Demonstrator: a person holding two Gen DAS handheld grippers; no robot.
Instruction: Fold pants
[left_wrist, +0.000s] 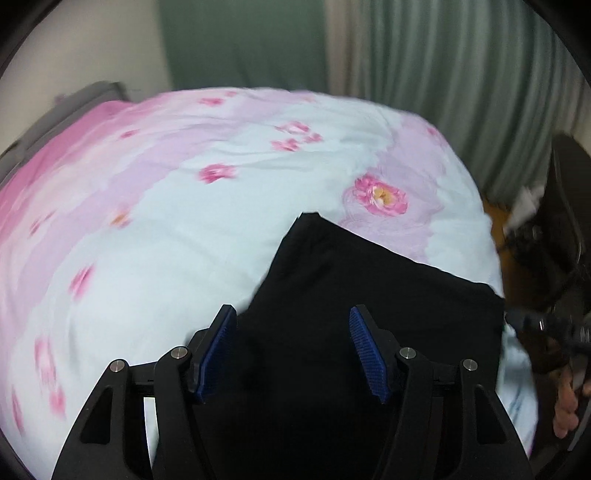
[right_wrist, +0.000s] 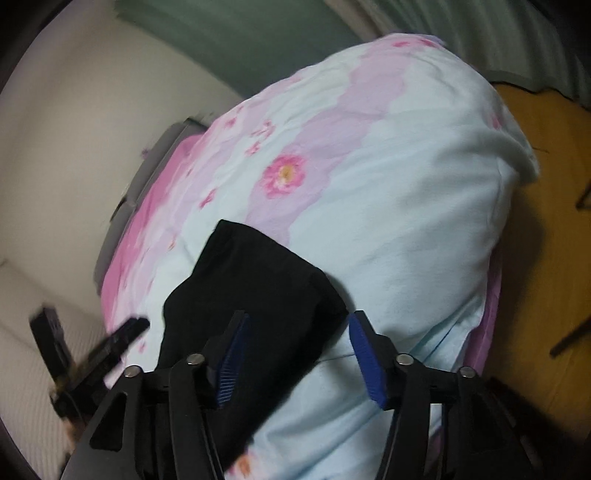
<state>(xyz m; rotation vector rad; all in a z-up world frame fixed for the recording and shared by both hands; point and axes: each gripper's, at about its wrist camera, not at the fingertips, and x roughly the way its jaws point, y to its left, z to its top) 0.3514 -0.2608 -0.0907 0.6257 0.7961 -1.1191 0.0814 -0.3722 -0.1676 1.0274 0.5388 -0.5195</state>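
The black pants (left_wrist: 369, 288) lie folded into a compact block on the floral bed cover (left_wrist: 184, 229). My left gripper (left_wrist: 293, 317) is open and empty, hovering above the near part of the pants. In the right wrist view the pants (right_wrist: 255, 280) lie on the cover (right_wrist: 406, 221), and my right gripper (right_wrist: 299, 321) is open and empty above their right edge. The left gripper also shows blurred at the left of the right wrist view (right_wrist: 110, 343). The right gripper shows at the right edge of the left wrist view (left_wrist: 546, 325).
The bed cover is pale blue with pink flowers. A cream wall (right_wrist: 74, 147) and green curtains (left_wrist: 443, 74) lie behind. Wooden floor (right_wrist: 546, 221) lies to the right of the bed. A dark chair (left_wrist: 565, 221) stands by the bed's right side.
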